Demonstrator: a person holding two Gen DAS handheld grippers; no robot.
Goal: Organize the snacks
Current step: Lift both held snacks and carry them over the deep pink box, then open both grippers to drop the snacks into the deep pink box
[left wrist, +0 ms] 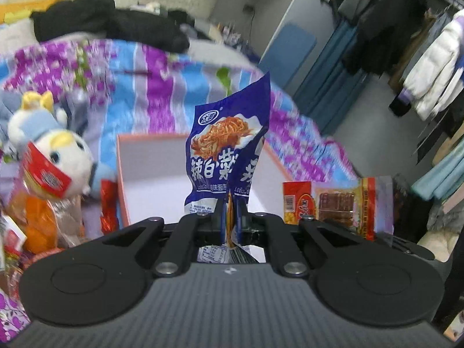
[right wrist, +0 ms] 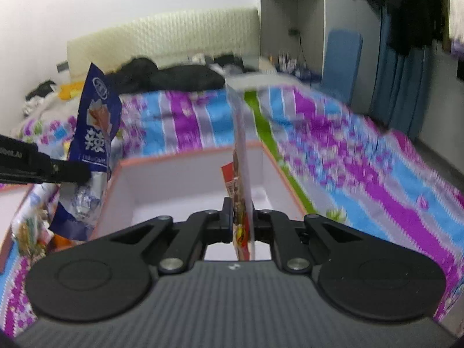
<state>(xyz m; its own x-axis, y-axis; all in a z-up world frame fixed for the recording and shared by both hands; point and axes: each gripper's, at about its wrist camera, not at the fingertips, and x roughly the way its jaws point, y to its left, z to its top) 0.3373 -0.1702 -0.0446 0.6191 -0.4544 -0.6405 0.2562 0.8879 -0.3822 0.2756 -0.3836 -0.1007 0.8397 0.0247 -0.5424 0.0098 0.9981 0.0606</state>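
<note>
My left gripper (left wrist: 231,217) is shut on a blue snack packet (left wrist: 229,145) with Chinese writing and holds it upright in front of an open white box with an orange rim (left wrist: 150,174). My right gripper (right wrist: 243,217) is shut on a red and clear snack packet (right wrist: 242,156), seen edge-on, over the same box (right wrist: 185,182). That packet also shows in the left wrist view (left wrist: 339,203), right of the box. The left gripper (right wrist: 72,171) with its blue packet (right wrist: 97,127) shows at the left of the right wrist view.
The box lies on a bed with a purple, blue and white striped cover (left wrist: 162,87). A plush toy (left wrist: 55,150) and several loose snack packets (left wrist: 37,211) lie left of the box. Black clothes (left wrist: 110,20) lie at the bed's head. Hanging clothes (left wrist: 420,58) are at the right.
</note>
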